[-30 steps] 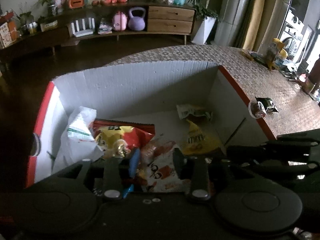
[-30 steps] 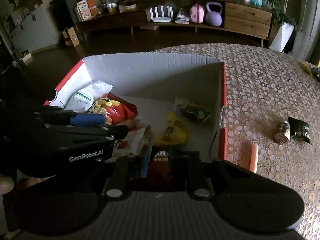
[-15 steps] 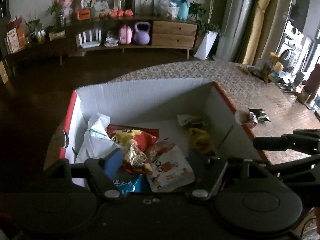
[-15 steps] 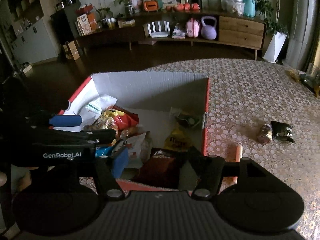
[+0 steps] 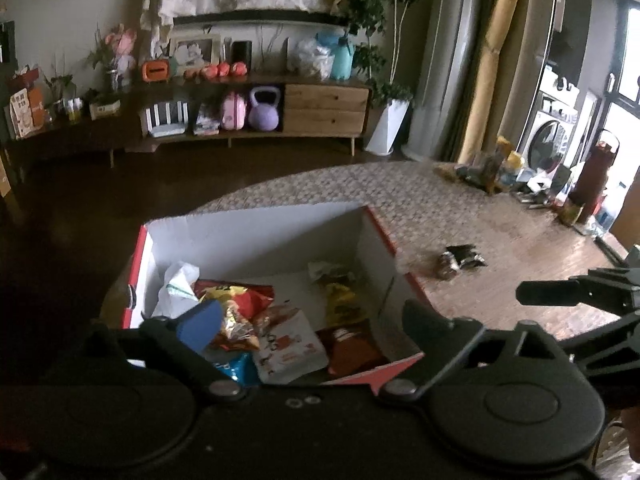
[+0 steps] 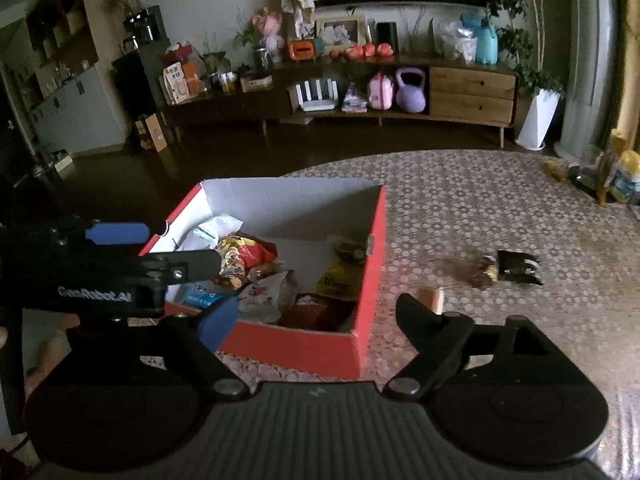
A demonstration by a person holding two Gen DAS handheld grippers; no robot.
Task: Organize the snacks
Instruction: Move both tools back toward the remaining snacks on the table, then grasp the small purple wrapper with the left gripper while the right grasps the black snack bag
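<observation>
A drop into the red cardboard box with white inner walls (image 6: 364, 280) appears finished; both hand-held grippers, left (image 5: 310, 320) and right (image 6: 316, 312), have just been opened and nothing is held between their jaws. Next, the dark crinkled snack packets (image 6: 516, 268) at two o'clock on the patterned bench (image 6: 500, 208) should be approached.

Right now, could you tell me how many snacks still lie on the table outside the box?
3: a dark packet, a brown wrapped snack beside it, and a tan stick near the box.
</observation>
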